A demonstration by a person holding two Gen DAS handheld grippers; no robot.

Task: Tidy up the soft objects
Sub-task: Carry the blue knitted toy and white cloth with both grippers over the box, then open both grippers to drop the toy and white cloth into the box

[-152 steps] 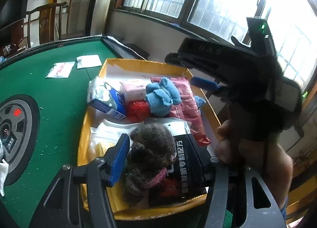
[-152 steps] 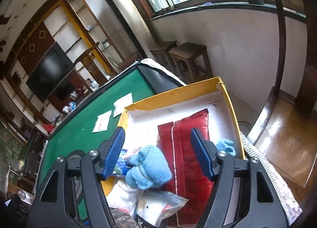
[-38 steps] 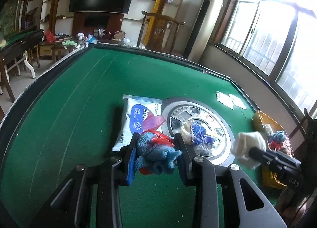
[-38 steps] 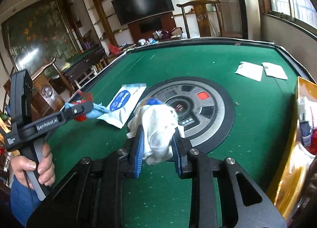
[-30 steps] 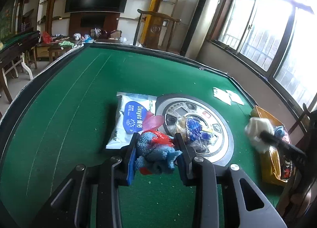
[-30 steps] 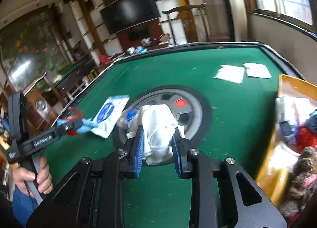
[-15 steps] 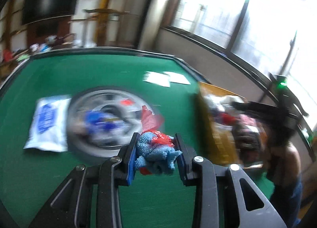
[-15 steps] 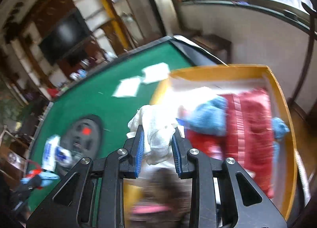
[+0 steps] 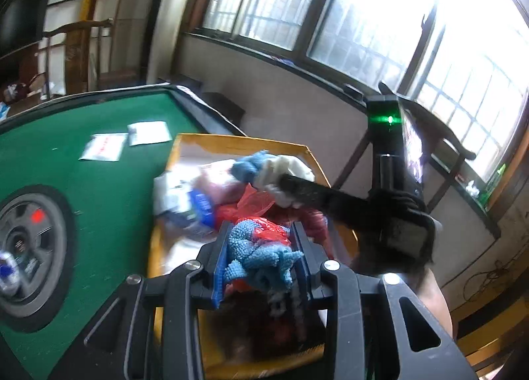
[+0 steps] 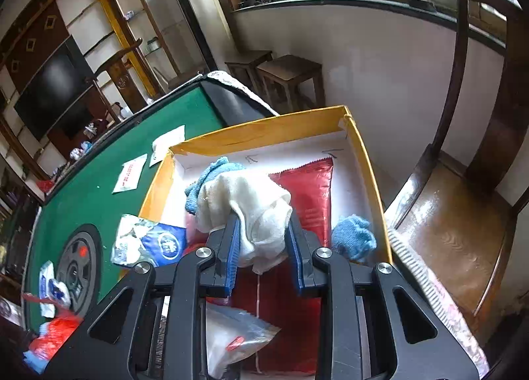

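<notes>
**Both grippers loaded over the box**

Right gripper (image 10: 261,244) clamped on a white cloth (image 10: 244,205), poised above the middle of the yellow box (image 10: 264,129). Left gripper (image 9: 261,257) clenched on a blue-and-red knit bundle (image 9: 261,251), poised near the box's near edge.

Step in hand, by the look of it: dropping both soft items in. Next move likely calls for lowering a little and letting go — no need for precision.

Already inside: red foil pouch (image 10: 310,191) toward the far right corner, small blue knit piece (image 10: 353,238) at the right wall, wipes pack (image 10: 148,244) over the left rim. Crowded — bundle may land on top.
</notes>
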